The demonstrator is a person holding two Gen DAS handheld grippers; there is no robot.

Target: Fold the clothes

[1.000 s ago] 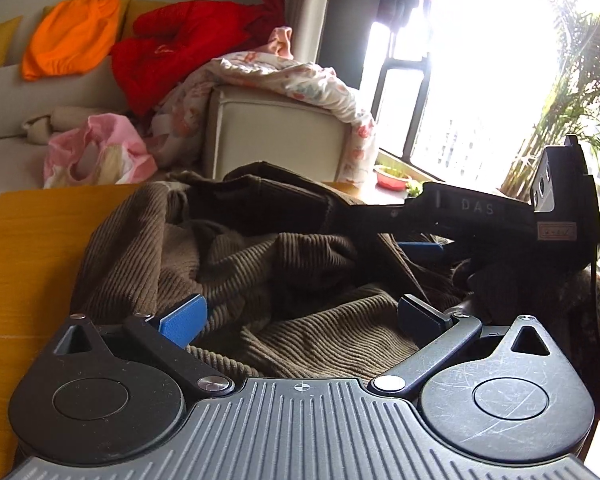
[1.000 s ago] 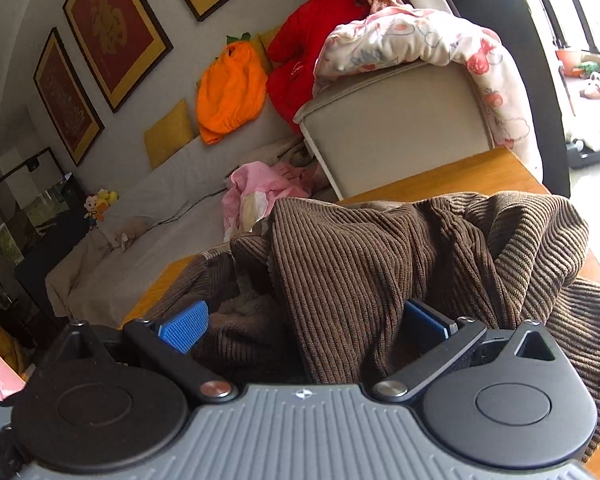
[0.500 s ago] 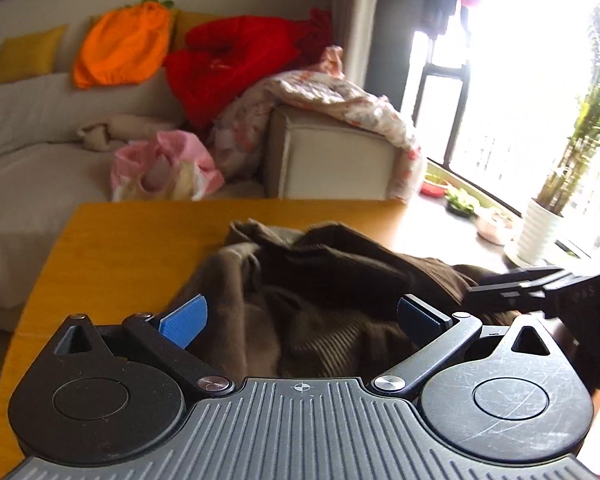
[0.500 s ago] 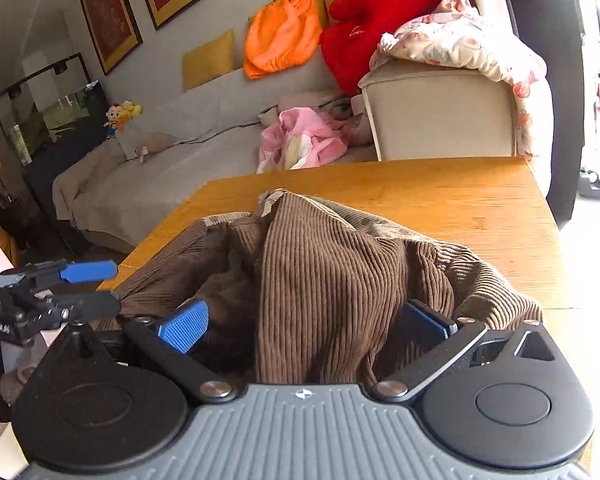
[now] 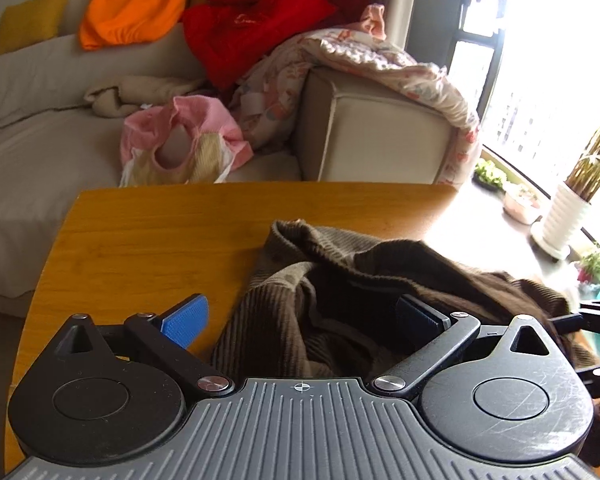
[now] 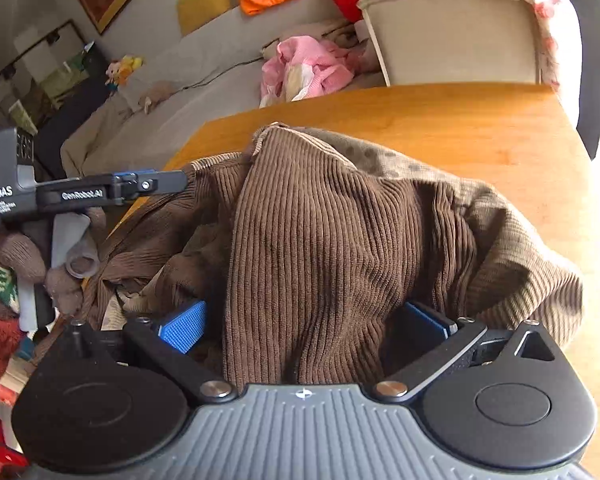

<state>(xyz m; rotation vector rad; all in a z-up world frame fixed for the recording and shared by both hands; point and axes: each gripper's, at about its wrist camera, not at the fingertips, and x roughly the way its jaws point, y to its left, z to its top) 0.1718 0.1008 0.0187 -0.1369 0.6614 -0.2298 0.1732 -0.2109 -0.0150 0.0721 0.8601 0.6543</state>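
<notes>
**Brown corduroy bunched on the table, both tongs spread**

On the near half of the wooden table (image 5: 148,240) lies the brown corduroy garment (image 6: 332,232), heaped and rumpled, nowhere near flat. From my left gripper (image 5: 300,320) I see both blue pads wide apart – cloth sits between them, but nothing is pinched. My right gripper (image 6: 304,324) is also spread, with a thick fold of corduroy mounded up between its fingers and draping against the body; it is not clamped.

I judge this to be the early stage: the garment needs spreading out before any fold can be made. The next move calls for finding an edge or hem, closing each gripper on a single layer rather than a bundle, and drawing the cloth apart toward the far, bare part of the table.

In the right view my left gripper hangs at the left edge of the table, just beside the cloth – the two tools are close and could knock together. Beyond the far edge stands a pale sofa (image 5: 380,136) strewn with a pink garment (image 5: 188,140), an orange cushion (image 5: 132,4) and a red one (image 5: 268,12); a white plant pot (image 5: 564,216) sits far right by the window. None of it blocks the table.
</notes>
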